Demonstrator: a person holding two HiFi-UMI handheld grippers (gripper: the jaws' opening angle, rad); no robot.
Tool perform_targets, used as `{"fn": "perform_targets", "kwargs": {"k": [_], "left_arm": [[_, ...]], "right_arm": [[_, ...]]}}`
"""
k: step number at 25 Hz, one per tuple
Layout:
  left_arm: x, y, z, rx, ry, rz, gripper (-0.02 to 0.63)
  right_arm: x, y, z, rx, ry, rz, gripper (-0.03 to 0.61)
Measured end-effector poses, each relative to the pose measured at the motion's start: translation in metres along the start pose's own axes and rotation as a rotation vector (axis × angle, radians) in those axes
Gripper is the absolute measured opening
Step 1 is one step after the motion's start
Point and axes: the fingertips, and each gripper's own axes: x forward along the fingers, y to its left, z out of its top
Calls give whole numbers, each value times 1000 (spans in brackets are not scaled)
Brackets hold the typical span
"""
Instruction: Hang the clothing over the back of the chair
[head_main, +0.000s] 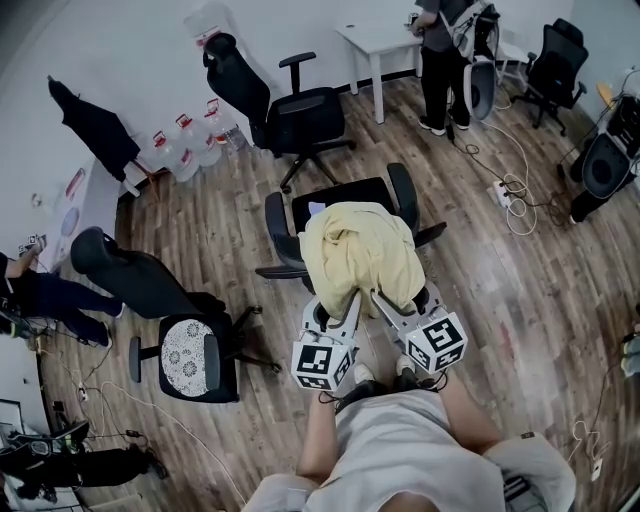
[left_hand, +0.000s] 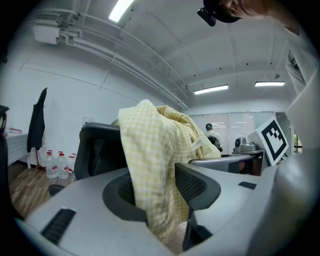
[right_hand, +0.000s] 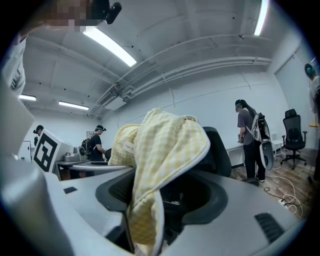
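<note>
Soft matt cloth garment (head_main: 360, 255), black mesh-backed chair (head_main: 340, 196), smooth wood-plank floor (head_main: 520, 290).

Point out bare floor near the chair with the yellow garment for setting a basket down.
Widest bare floor lies right of the chair carrying the yellow garment, short of the cables. A smaller patch lies left, before the chair with the patterned seat. Crowded behind: another black chair and water bottles.

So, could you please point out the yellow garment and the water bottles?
yellow garment (head_main: 360, 250), head view, top of its draped bulk.
water bottles (head_main: 190, 150), head view, middle bottle's body.
</note>
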Motion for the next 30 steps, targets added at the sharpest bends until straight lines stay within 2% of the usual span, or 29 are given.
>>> {"fn": "perform_targets", "kwargs": {"k": [6,24,30], "left_arm": [[-8,0,3,2,-5,13,204],[-40,-1,0,-3,-3,88,210],[-57,-5,4,26,-24,133,210]], "right_arm": [[-11,0,4,-14,-7,-11,281],[-43,1,9,-103,-1,-37,281],[-61,1,15,-148,-18,-59,279]]}}
